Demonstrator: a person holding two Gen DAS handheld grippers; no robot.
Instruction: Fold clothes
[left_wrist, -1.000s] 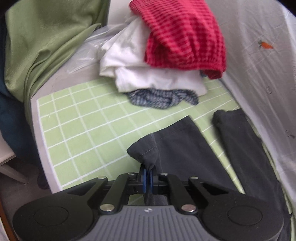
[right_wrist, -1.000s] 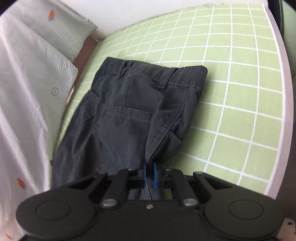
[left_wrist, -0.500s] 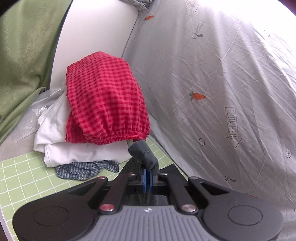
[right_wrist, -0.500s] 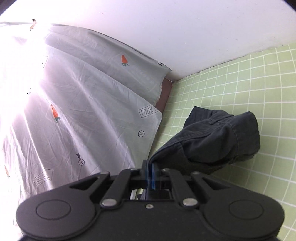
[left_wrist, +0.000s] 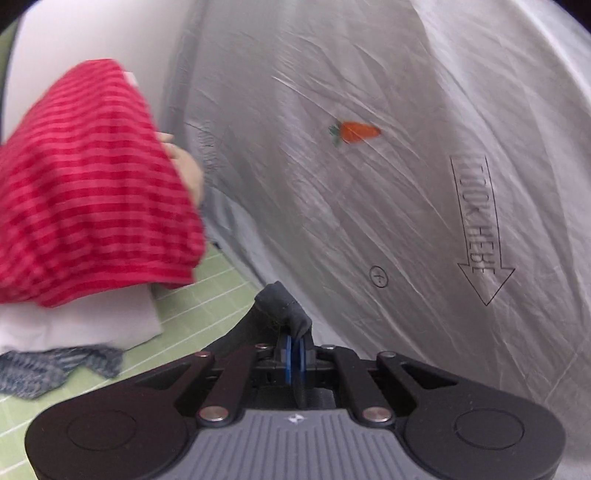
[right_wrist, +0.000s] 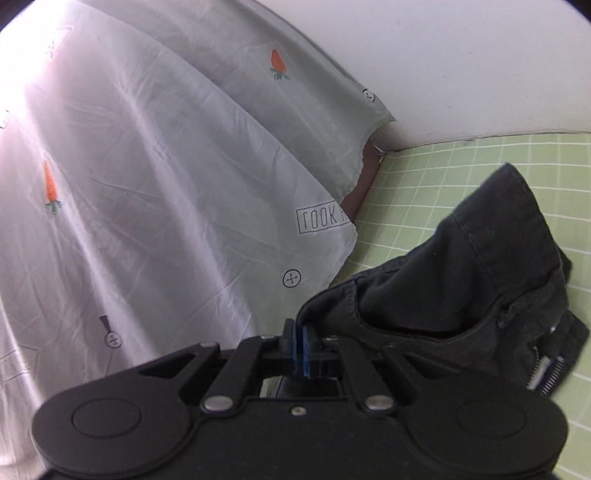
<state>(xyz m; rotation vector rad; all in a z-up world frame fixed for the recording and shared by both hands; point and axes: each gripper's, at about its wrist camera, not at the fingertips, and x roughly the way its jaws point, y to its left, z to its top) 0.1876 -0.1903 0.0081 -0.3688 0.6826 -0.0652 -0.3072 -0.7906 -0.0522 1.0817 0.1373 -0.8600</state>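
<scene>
While pinched, dark trousers (right_wrist: 461, 280) (lifted).

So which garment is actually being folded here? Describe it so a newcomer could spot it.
Start at the green grid mat beside the grey carrot-print sheet. The dark trousers lie bunched there, pinched by the right gripper and left gripper, whose jaws are opening. Unlike the red striped cloth and white fabric, they are near-black, with an exposed zip.

A green mat with a white grid (left_wrist: 192, 314) is being used as the work surface. Blue-grey checked cloth (left_wrist: 48, 367) and dark trousers (right_wrist: 480, 280) are being carried directly on it, a white garment (left_wrist: 74, 321) resting over the checked cloth.
</scene>
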